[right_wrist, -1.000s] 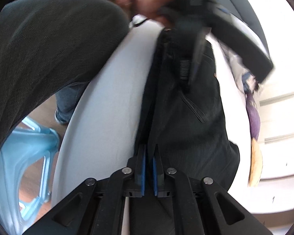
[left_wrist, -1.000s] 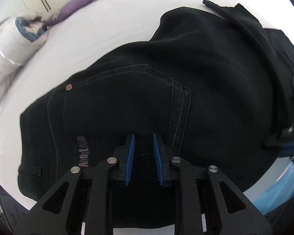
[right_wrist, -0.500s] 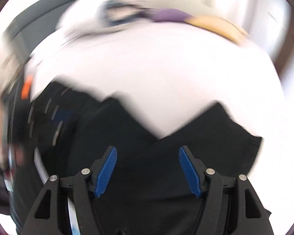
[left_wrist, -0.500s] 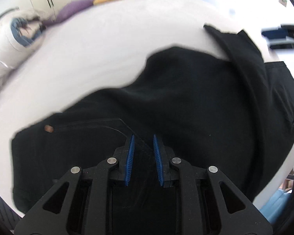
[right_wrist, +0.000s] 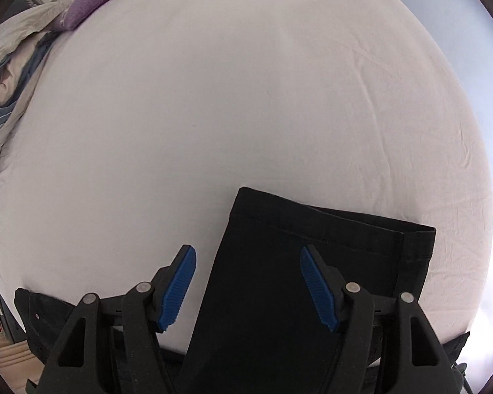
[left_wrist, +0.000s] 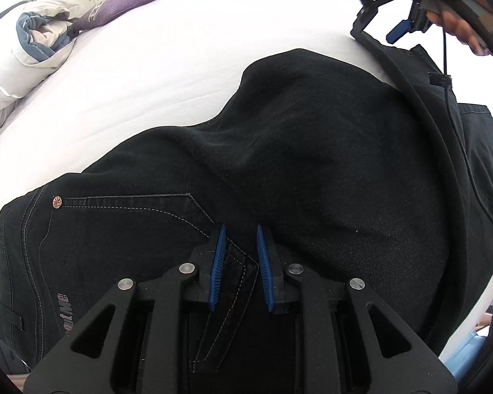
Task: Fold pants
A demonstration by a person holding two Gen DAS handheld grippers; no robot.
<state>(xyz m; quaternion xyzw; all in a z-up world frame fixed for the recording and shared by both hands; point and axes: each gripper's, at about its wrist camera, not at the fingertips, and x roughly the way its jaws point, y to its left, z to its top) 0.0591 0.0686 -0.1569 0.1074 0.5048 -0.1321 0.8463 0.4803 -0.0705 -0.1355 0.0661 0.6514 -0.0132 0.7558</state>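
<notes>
Left hand-held gripper (left_wrist: 239,271) narrowly parted over back-pocket stitching of black pants (left_wrist: 312,170), nothing pinched; right hand-held gripper (right_wrist: 248,287) spread wide above leg hem; pants flat on white bed (right_wrist: 246,98), pillows (left_wrist: 121,0) at eleven o'clock

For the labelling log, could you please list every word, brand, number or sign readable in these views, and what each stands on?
"...oiLMc", only partly legible, cut off by the gripper: pale print on the black pants near the back pocket.
Rivet on the pocket corner: a flag-like emblem, no readable text.
Right gripper housing, top edge: faint marking, too blurred to read.
Right wrist view: none.
</notes>
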